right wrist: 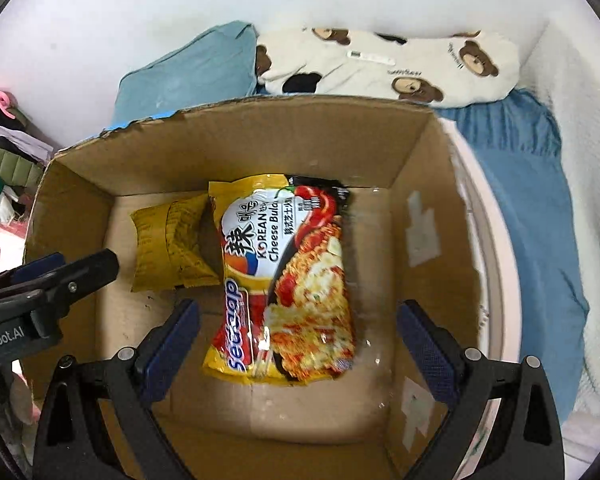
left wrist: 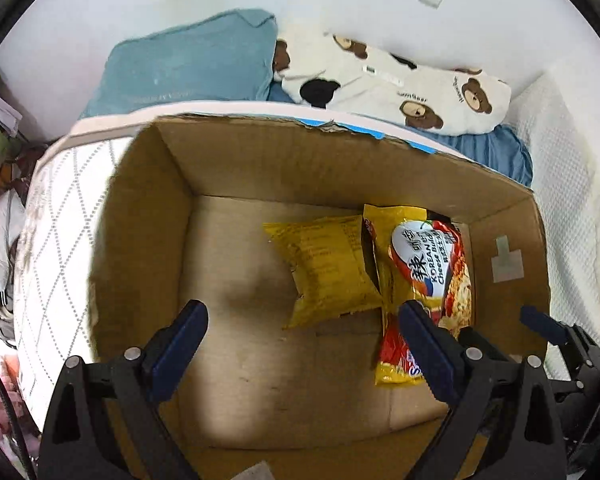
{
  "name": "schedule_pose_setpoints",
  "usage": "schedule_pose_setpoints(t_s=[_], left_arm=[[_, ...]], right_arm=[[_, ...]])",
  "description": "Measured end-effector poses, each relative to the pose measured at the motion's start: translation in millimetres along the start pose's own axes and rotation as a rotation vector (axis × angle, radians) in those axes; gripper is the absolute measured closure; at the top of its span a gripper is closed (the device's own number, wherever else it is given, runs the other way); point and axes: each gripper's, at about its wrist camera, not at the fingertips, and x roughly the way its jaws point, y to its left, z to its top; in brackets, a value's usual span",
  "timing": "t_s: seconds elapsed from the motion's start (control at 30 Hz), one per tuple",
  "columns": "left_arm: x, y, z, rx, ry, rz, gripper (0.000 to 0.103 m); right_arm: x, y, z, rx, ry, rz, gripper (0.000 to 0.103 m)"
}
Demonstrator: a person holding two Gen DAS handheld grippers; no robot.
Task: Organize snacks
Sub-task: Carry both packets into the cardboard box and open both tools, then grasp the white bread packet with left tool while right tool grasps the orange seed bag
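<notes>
An open cardboard box [left wrist: 148, 208] [right wrist: 424, 148] stands on a bed. Inside lie a plain yellow snack packet [left wrist: 332, 268] [right wrist: 172, 244] and a yellow-and-red Korean cheese noodle packet [left wrist: 432, 276] [right wrist: 288, 280], side by side on the box floor. My left gripper [left wrist: 304, 344] is open and empty above the box's left half, beside the yellow packet. My right gripper [right wrist: 296, 344] is open and empty above the noodle packet, apart from it. The right gripper also shows at the right edge of the left wrist view [left wrist: 556, 332], and the left gripper at the left edge of the right wrist view [right wrist: 60, 276].
A teal pillow [left wrist: 188, 64] [right wrist: 192, 72] and a white bear-print pillow [left wrist: 412, 88] [right wrist: 400, 64] lie behind the box against the white wall. A blue blanket [right wrist: 532, 184] lies right of the box. Clutter [left wrist: 0, 128] sits beyond the mattress's left edge.
</notes>
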Motion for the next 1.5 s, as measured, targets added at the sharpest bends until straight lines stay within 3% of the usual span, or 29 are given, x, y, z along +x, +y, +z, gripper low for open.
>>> schedule_pose_setpoints(t_s=[0.33,0.57,0.83,1.0,1.2,1.33,1.4,1.5], left_arm=[[-57,-4,-41,0.031,-0.150,0.032,0.006],[-101,-12,-73,0.059,-0.242,0.020,0.006],[-135,-17,-107,0.071,-0.289,-0.001,0.006],[-142,-11,-127,0.056,-0.291,-0.010,0.006],[-109,9,-174,0.049,-0.178,0.047,0.006],[-59,31,-216,0.043,-0.015,0.097,0.006],[-25,50,-233,-0.046,0.121,0.045,0.006],[12,79,-243,-0.260,0.248,-0.073,0.008]], right_arm=[[-68,-1,-46,-0.022,-0.159,-0.056,0.003],[-115,0,-82,-0.012,-0.248,-0.048,0.003],[-165,5,-118,0.005,-0.324,-0.017,0.003],[-176,4,-141,0.029,-0.319,0.016,0.003],[-147,-6,-190,0.094,-0.191,0.092,0.003],[-100,-17,-232,0.182,-0.039,0.182,0.003],[-79,-20,-251,0.221,0.024,0.215,0.003],[-50,-21,-272,0.265,0.092,0.234,0.004]])
